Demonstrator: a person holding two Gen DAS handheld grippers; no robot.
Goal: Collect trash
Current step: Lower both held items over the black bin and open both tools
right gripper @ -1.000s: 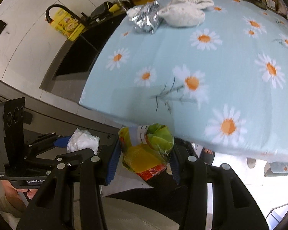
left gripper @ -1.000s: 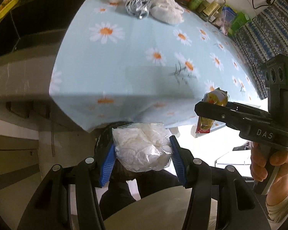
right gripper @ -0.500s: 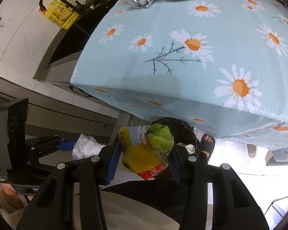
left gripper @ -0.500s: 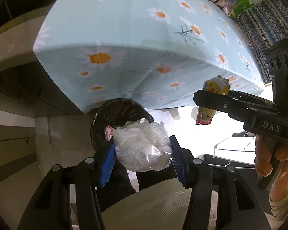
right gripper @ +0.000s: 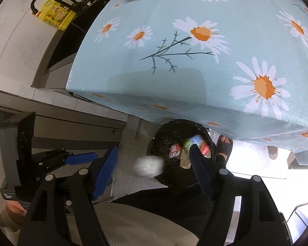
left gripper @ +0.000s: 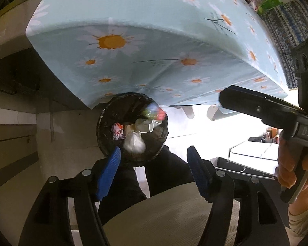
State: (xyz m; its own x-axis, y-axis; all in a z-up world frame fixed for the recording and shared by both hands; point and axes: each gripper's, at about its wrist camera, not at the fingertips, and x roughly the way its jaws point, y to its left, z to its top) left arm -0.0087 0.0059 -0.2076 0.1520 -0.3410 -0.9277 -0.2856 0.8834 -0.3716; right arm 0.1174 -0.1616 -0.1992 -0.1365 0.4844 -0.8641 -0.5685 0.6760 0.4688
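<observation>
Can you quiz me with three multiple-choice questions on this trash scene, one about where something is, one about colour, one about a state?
1. Where does the black-lined bin stand?
A. On the table
B. On the floor by the table edge
C. In a cupboard

2. What colour are the pads of the left gripper?
A. Blue
B. Red
C. Green

3. How is the right gripper now?
A. Shut on a wrapper
B. Shut on nothing
C. Open, nothing held

Answers:
1. B: it sits low beside the overhanging daisy tablecloth.
2. A: both ribbed pads are blue.
3. C: its jaws have just opened and stand apart, while the blurred white bag drops at the bin's rim.
</observation>
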